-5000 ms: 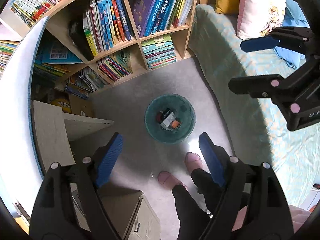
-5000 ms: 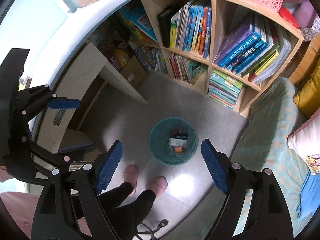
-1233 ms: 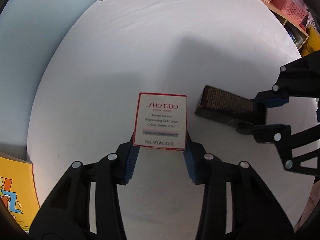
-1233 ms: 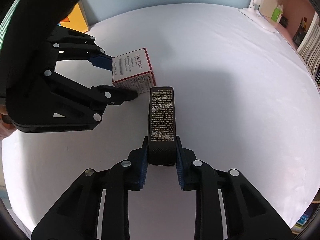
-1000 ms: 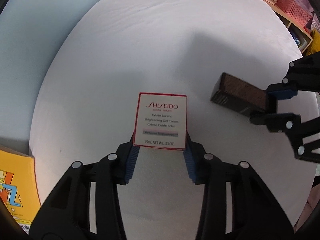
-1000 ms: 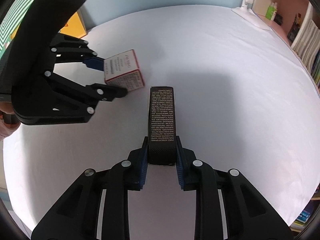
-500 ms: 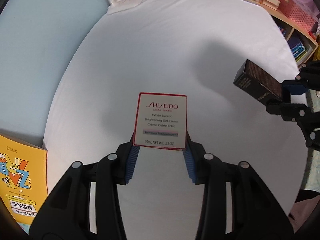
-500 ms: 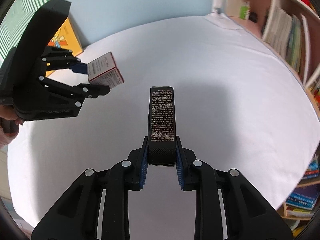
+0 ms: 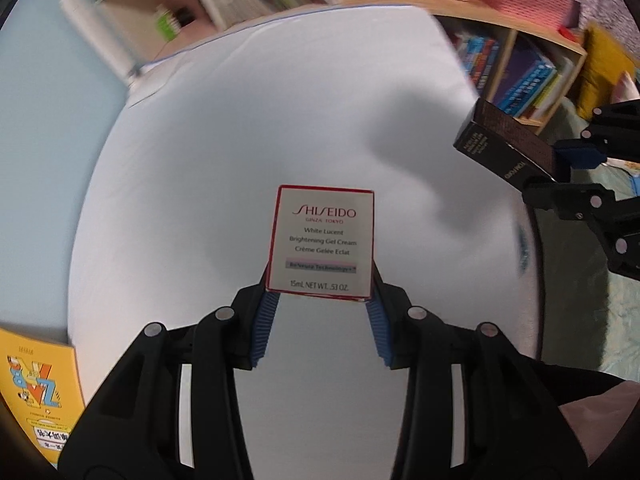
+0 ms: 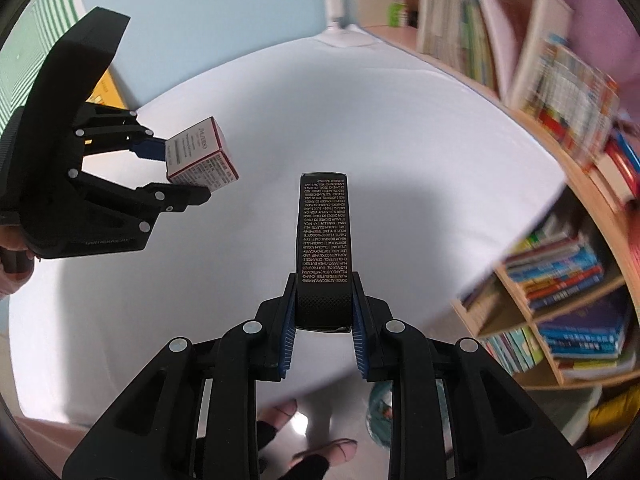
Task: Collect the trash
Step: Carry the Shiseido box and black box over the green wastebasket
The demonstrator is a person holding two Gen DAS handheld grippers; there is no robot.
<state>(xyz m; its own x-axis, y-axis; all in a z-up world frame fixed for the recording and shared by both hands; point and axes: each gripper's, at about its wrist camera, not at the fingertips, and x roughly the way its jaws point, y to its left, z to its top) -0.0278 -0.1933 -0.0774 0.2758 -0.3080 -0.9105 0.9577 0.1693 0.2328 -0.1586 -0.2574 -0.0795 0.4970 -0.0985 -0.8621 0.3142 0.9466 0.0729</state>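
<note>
- The left gripper [image 9: 322, 280] is clamping a white, red-edged Shiseido box [image 9: 323, 242] between its blue pads, holding it above the white table [image 9: 224, 152].
- The right gripper [image 10: 323, 308] is pinching a long black box [image 10: 324, 248] by its near end, above the table's edge beside the bookshelf [image 10: 560, 280].

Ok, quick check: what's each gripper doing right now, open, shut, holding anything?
Left gripper: shut on the white Shiseido box, lifted above the white table.
Right gripper: shut on the long black box, also off the table.
</note>
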